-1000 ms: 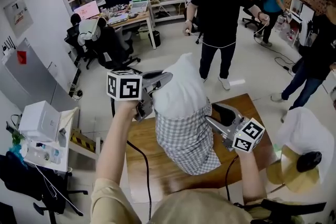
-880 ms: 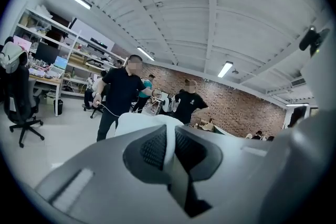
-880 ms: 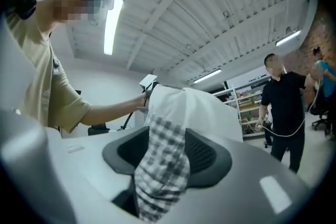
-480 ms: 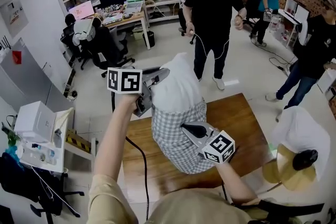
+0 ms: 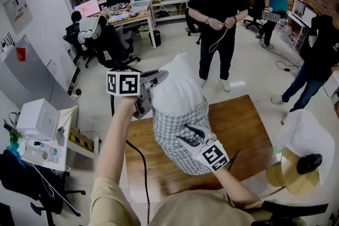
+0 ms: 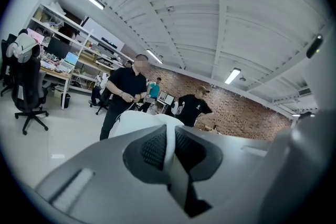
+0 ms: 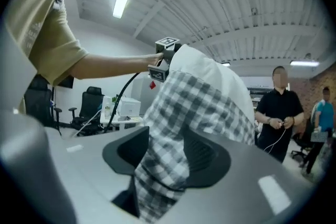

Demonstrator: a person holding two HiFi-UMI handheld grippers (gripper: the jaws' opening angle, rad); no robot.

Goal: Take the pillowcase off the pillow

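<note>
Nearest the wearer, the right gripper [image 5: 184, 133] sits low against the grey-and-white checked cloth pillowcase [image 5: 168, 123], which covers only the near, lower half of the pillow. Its jaws have just been opening and stand partly apart. A loose fold of the checked cloth hangs between them but is not visibly pinched. Just beyond and higher, the left gripper [image 5: 157, 79] is clamped tight on the bare far end of the soft white pillow [image 5: 177, 87], holding the whole bundle above the brown wooden table [image 5: 246, 119].

The step in hand looks like a fresh bite for another pull. To do it well, the right jaws should close deep on a thick gather of cloth low on the case, taking cloth alone and no pillow filling. They should then draw down and toward the wearer, straight away from the left grip, which must hold firm. A shallow bite would likely slip off.

Far off, a person in black clothes [image 5: 214, 13] stands on the pale floor, well apart.
</note>
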